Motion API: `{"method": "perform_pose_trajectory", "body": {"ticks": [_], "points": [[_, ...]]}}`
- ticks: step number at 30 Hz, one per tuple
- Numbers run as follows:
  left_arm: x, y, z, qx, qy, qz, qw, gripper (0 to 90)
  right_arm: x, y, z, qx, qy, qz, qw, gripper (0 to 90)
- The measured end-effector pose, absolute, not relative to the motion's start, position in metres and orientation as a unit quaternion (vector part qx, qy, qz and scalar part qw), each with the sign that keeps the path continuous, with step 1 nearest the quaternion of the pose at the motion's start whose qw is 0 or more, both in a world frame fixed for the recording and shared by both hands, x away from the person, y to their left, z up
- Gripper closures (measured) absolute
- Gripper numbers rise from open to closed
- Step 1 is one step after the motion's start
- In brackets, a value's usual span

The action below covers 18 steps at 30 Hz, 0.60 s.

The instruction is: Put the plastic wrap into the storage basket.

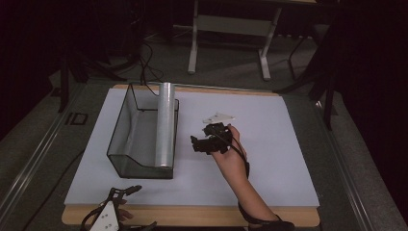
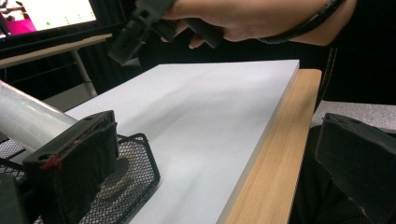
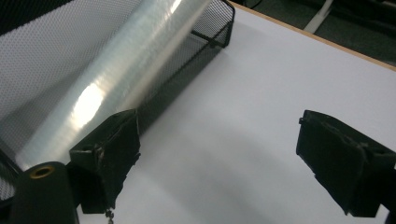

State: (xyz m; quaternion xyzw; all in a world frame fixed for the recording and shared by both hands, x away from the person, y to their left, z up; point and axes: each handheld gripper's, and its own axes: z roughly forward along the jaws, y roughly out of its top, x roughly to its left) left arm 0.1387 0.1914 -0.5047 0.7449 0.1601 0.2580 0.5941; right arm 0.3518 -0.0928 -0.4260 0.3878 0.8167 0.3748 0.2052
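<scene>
My right claw (image 1: 201,142) spread, empty; roll (image 1: 165,124) at its 9 o'clock, axis 12-to-6. Left claw (image 1: 126,191) spread, farther off.

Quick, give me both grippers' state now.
Left gripper: open, holding nothing, at the table's near edge.
Right gripper: open, holding nothing, beside the mesh basket with the plastic-wrap roll.

Both tools are black with square padded jaws; the left tool (image 1: 126,191) carries a grey three-cornered plate, and the right hand (image 1: 230,153) wears a black strap.
</scene>
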Motion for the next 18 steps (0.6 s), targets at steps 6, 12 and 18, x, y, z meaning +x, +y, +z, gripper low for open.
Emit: {"method": "perform_pose_trajectory", "body": {"ticks": [6,12,18], "points": [[0.139,0.191,-0.505,0.746,0.16,0.257,0.593,0.0,0.339,-0.113,-0.433,0.382,0.811,0.387,0.218,13.5],[0.139,0.192,-0.505,0.746,0.162,0.258,0.592,0.0,0.327,-0.131,-0.444,0.37,0.813,0.384,0.234,13.5],[0.14,0.191,-0.506,0.747,0.162,0.256,0.592,0.0,0.318,-0.148,-0.453,0.37,0.809,0.384,0.248,13.6]]}}
